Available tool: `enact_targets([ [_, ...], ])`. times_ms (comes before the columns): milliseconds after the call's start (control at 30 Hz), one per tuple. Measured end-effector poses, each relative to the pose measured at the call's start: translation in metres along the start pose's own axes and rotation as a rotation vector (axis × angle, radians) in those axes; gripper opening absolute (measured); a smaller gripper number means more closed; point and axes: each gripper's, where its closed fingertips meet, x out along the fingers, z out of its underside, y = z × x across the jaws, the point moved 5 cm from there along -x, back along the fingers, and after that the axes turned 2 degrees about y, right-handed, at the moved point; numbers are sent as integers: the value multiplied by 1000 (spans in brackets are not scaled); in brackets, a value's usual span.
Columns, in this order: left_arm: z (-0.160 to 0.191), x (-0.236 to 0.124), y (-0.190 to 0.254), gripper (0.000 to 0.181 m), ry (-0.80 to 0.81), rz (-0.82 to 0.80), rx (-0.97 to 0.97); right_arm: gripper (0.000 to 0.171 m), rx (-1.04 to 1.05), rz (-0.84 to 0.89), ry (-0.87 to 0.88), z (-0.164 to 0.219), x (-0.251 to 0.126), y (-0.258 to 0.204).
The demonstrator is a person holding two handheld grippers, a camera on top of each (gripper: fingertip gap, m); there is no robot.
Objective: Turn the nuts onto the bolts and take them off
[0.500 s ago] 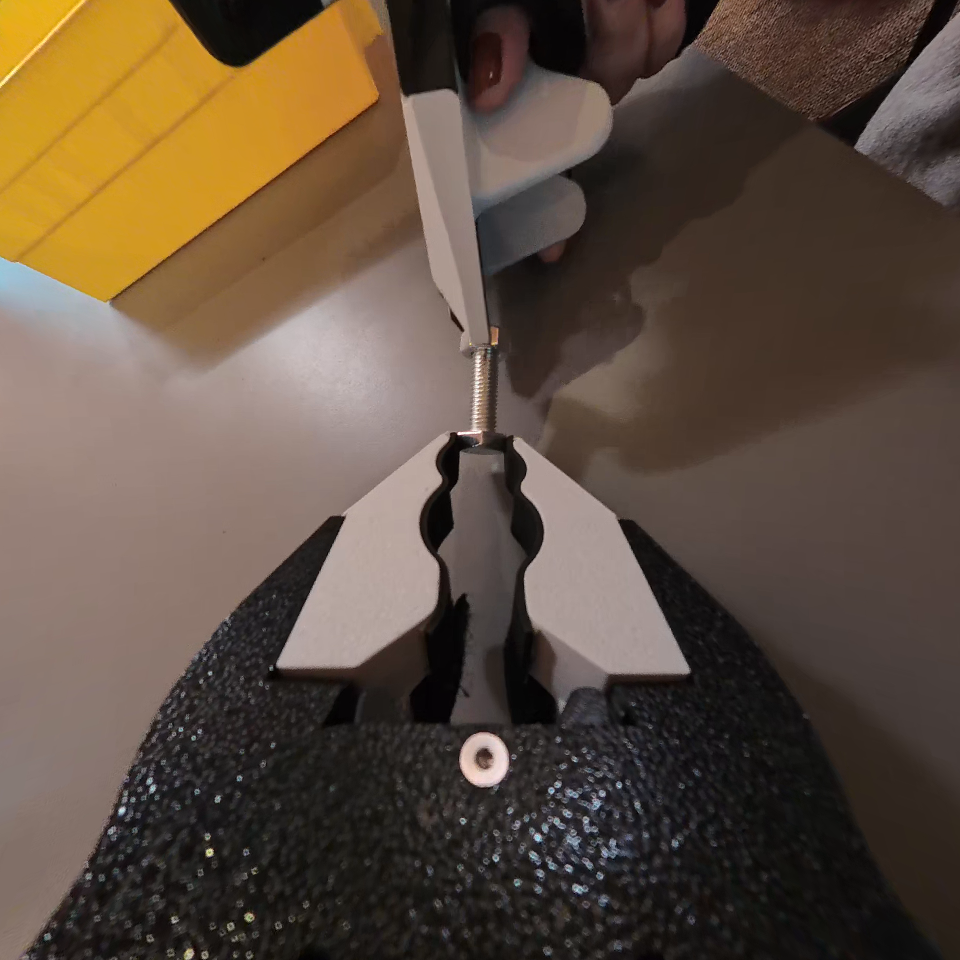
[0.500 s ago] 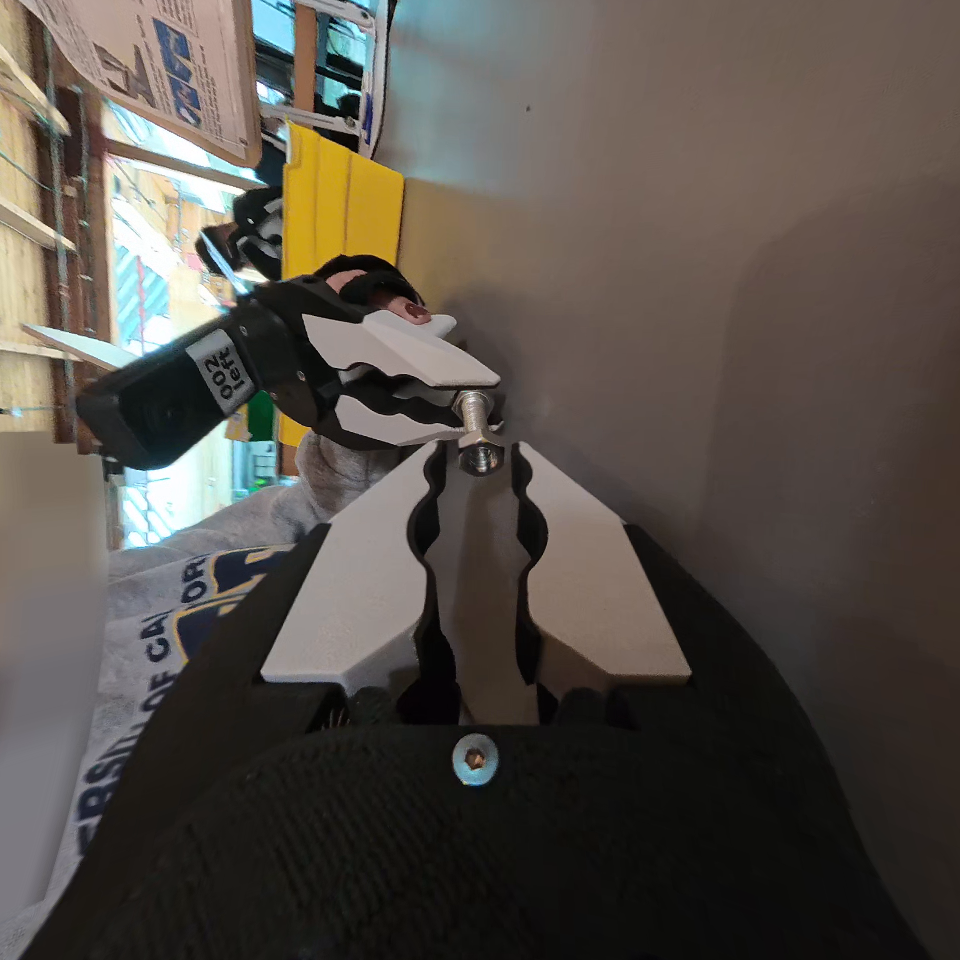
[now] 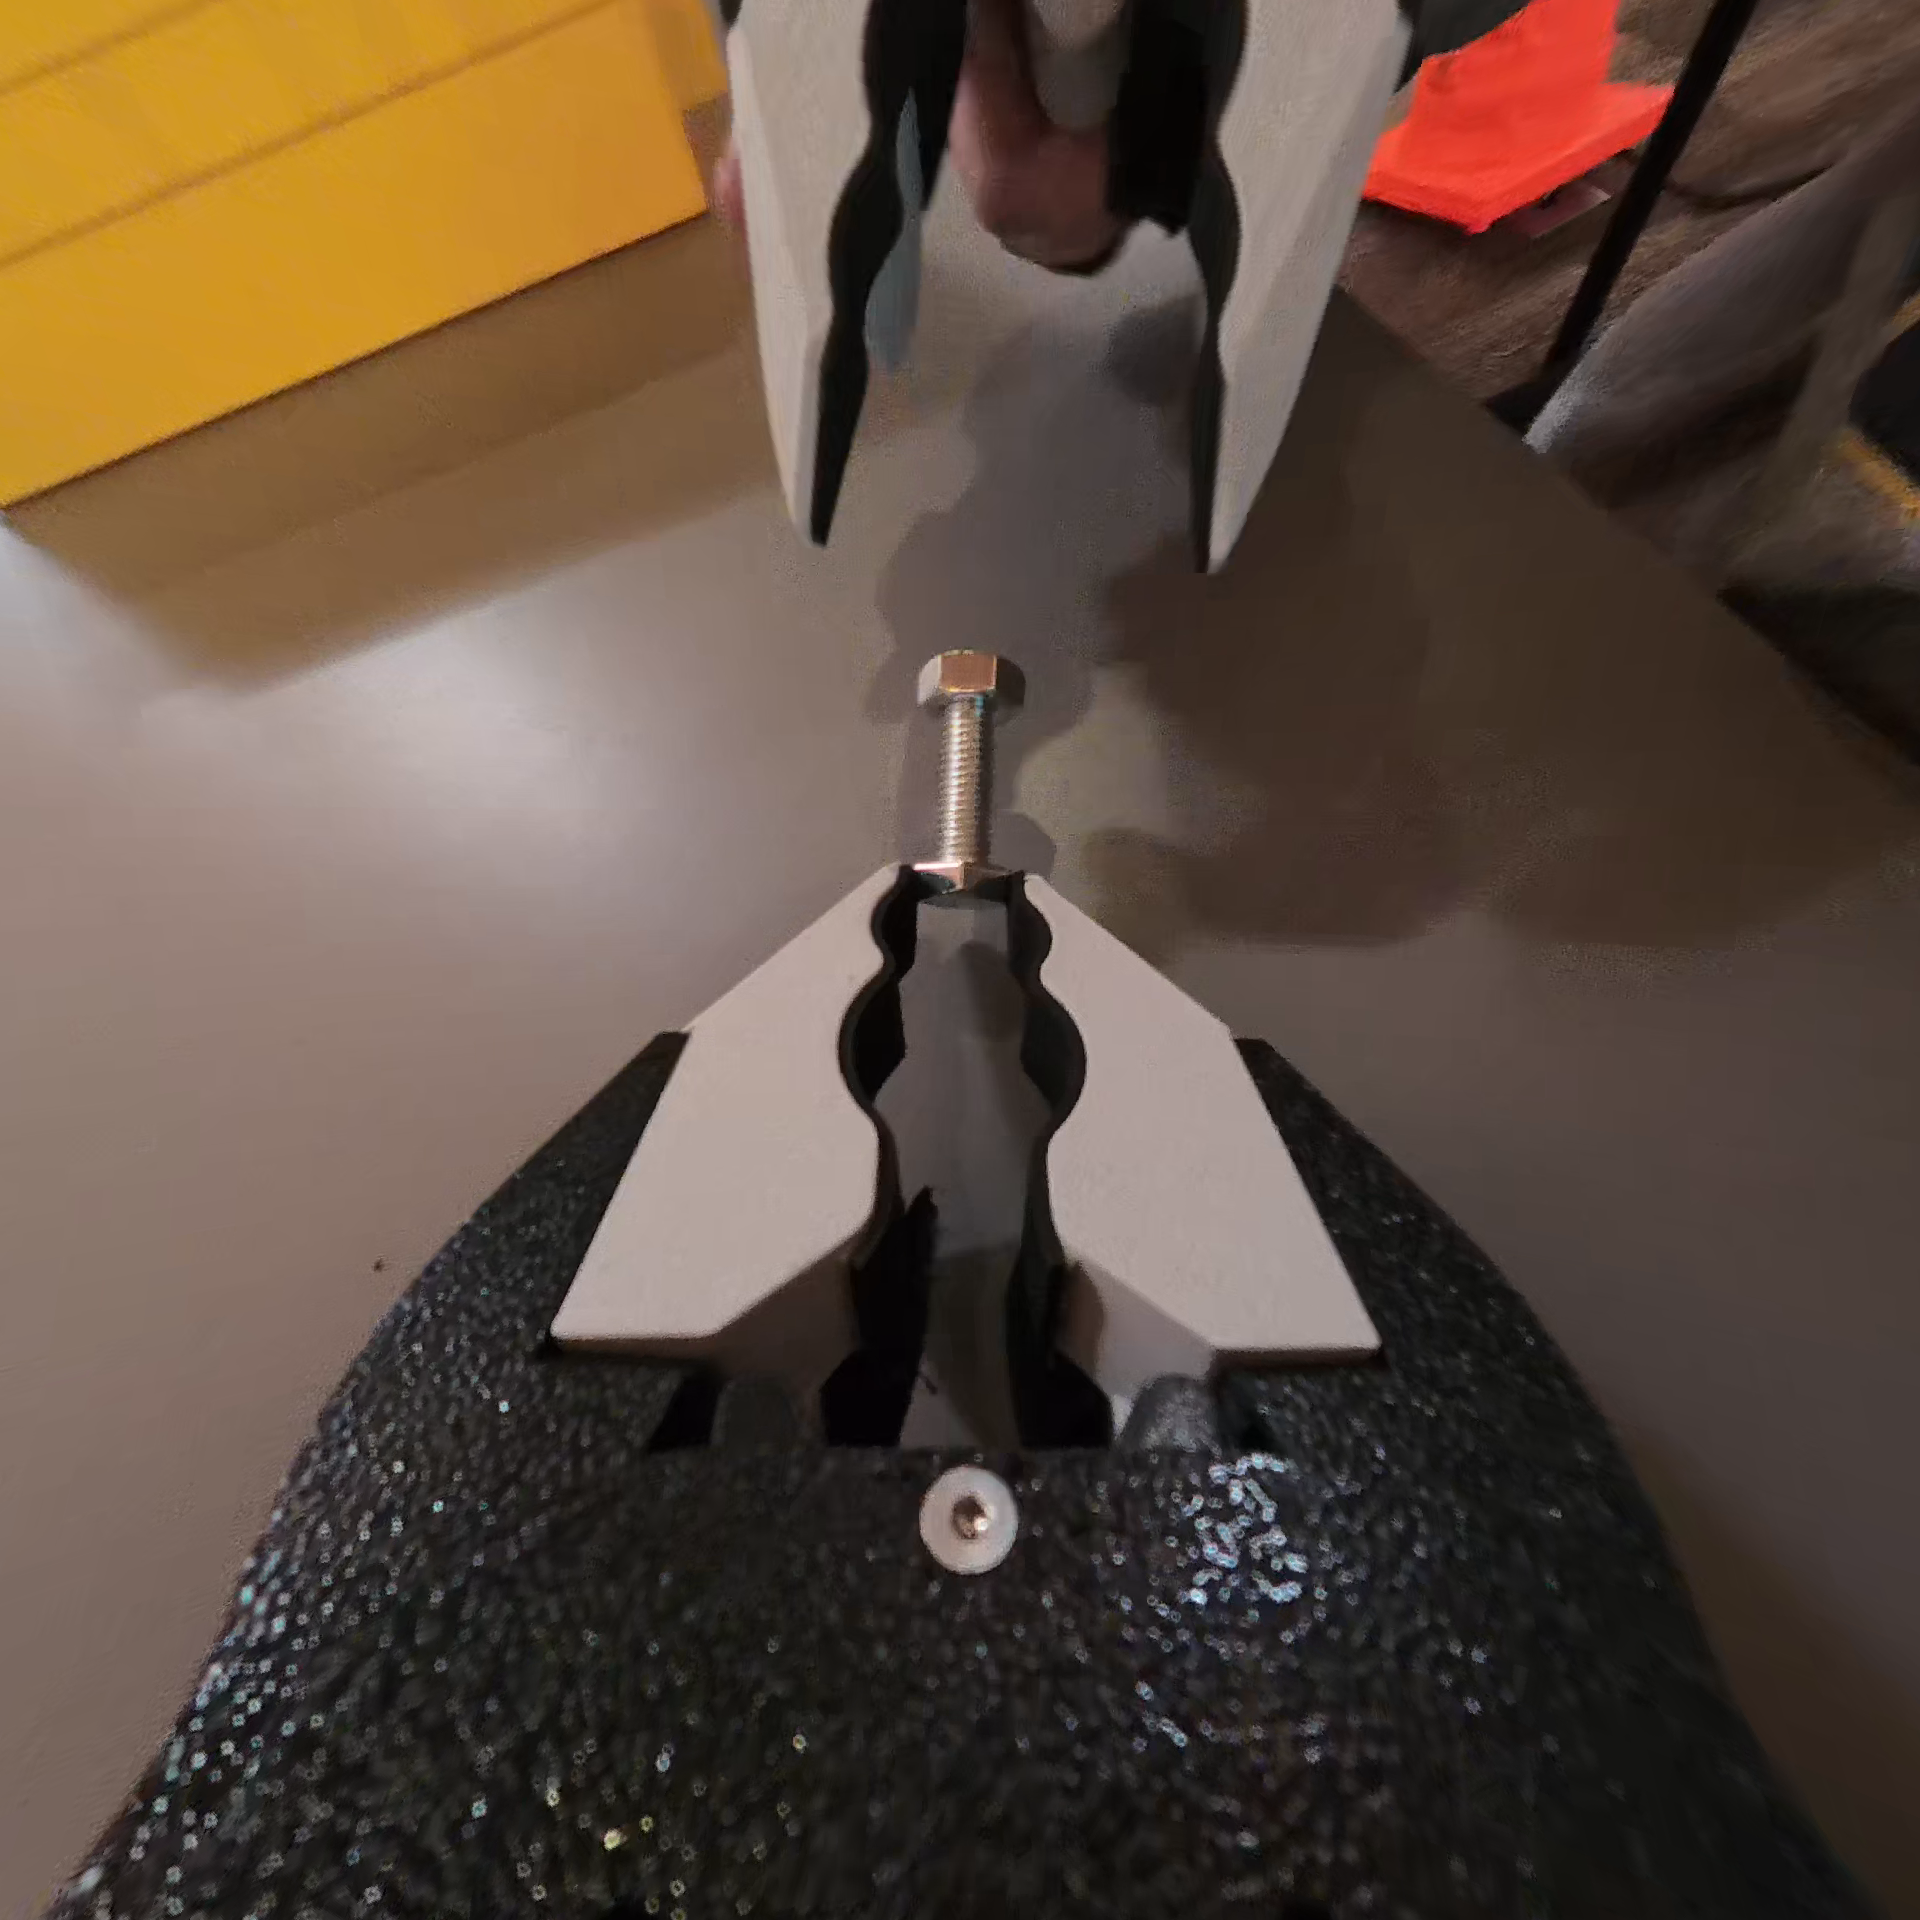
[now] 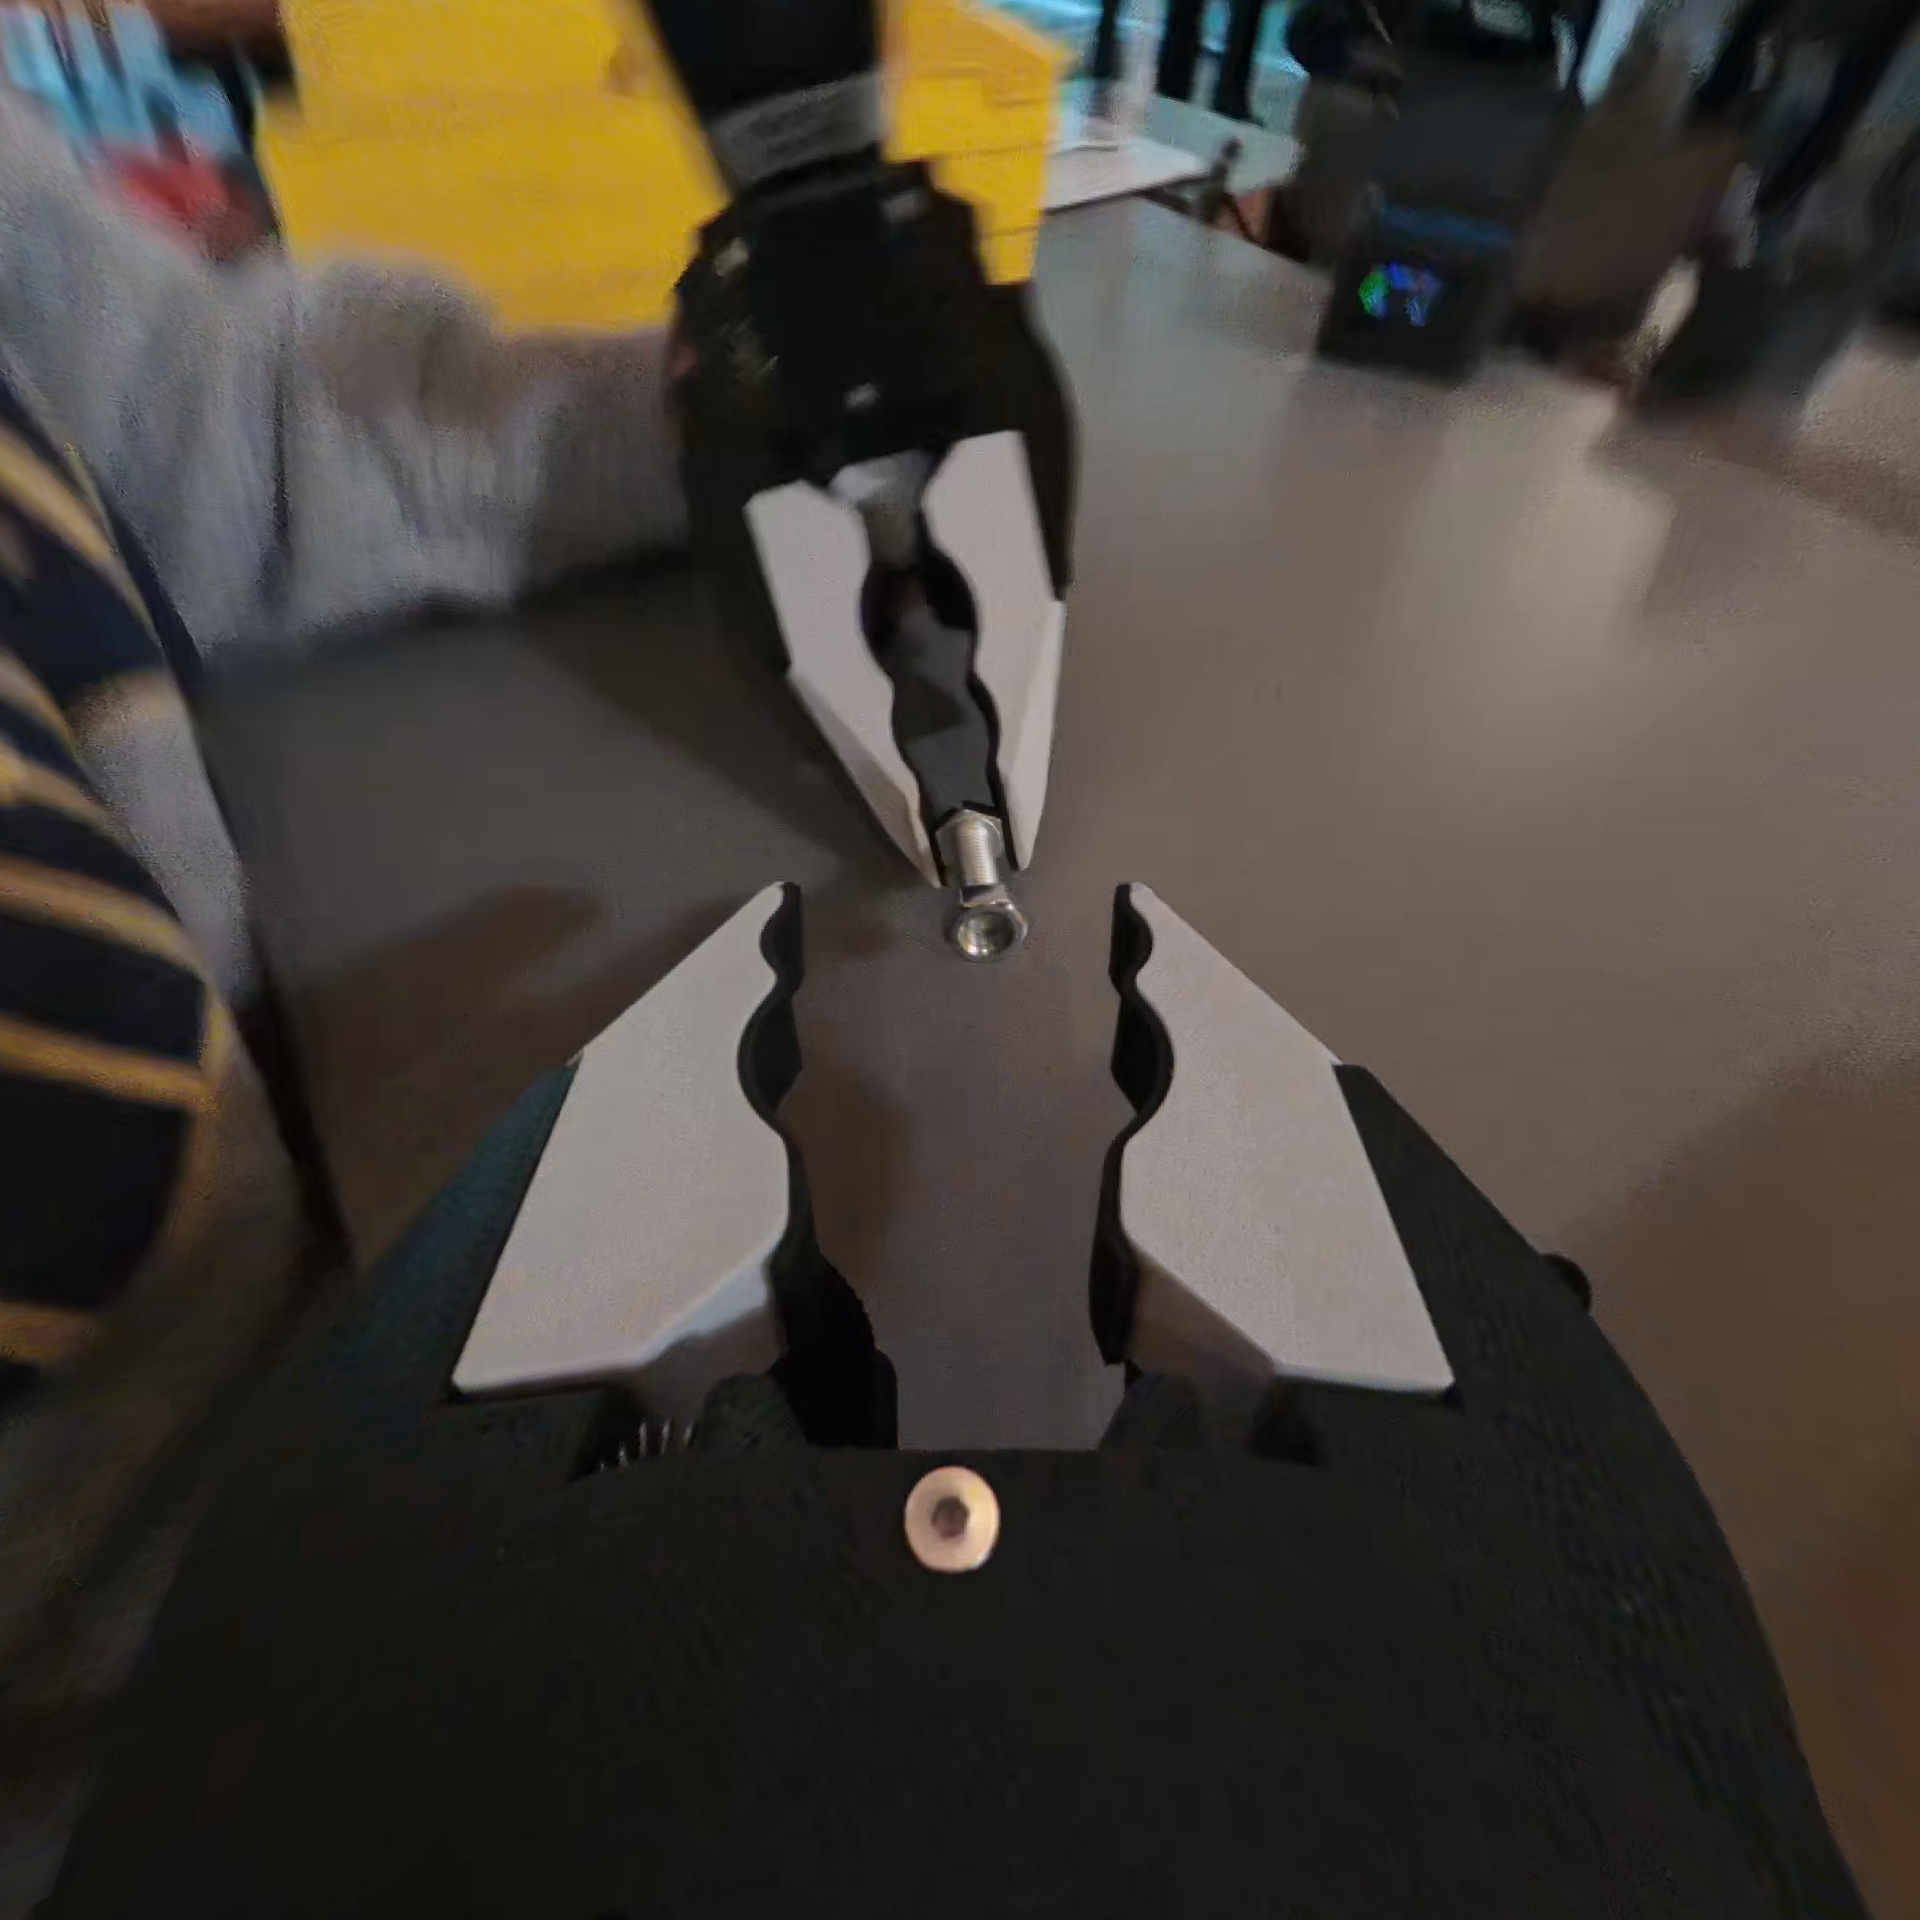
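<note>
holding: the left gripper (image 3: 961,883) has its jaws closed on the head of the bolt (image 3: 964,779), just above the middle of the left wrist frame, with the shank pointing away toward the top of the frame.
nut: the nut (image 3: 969,675) sits at the far tip of the bolt, only just on the thread by the look of it; in the right wrist frame it faces the camera end-on at centre.
right gripper: the right gripper (image 4: 956,904) has its jaws spread wide and empty, tips either side of the nut but touching nothing; in the left wrist frame it hangs from the top centre, a gap between it and the nut.
progress: my guess is a regrasp between turns. most of the thread is bare, so either the nut is barely started or it is nearly off; i cannot tell which direction.
left to do: close on the nut again and turn, while the left side holds the bolt steady.
containers: a yellow box (image 3: 312,229) stands on the table (image 3: 312,935) at upper left; its contents are not visible.
risk: a nut this near the tip could drop off.
</note>
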Motion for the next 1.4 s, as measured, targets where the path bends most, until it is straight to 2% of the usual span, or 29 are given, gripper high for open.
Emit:
enact_targets([
  [100,0,0,3,15,0,32,-7,52,-453,49,-93,2,5,-13],
  [167,0,0,4,15,0,39,-8,45,-600,74,-147,5,10,-16],
  [367,-2,-1,5,15,15,56,-20,26,-733,71,-187,10,20,-16],
  [500,-1,0,6,15,3,61,-17,17,-704,66,-178,11,22,-15],
  [567,-2,-1,5,15,13,56,-14,16,-588,47,-156,10,22,-14],
  [733,-7,-6,1,15,69,15,-13,16,-58,-14,-65,1,19,-1],
  [967,-15,-9,-8,15,123,-94,11,16,907,-122,16,-4,16,20],
  [1000,-18,-11,-11,15,149,-122,-9,22,922,-137,59,-6,15,22],
  [1067,-24,-18,-19,15,222,-173,-68,52,779,-60,135,-11,10,30],
  [1167,-44,-40,-28,15,495,-163,-209,85,471,52,337,-42,-2,33],
  [1267,-59,-61,-29,15,795,-20,-358,91,240,23,528,-86,-6,18],
  [1400,-62,-75,-28,15,958,110,-440,101,127,-81,654,-132,12,5],
])
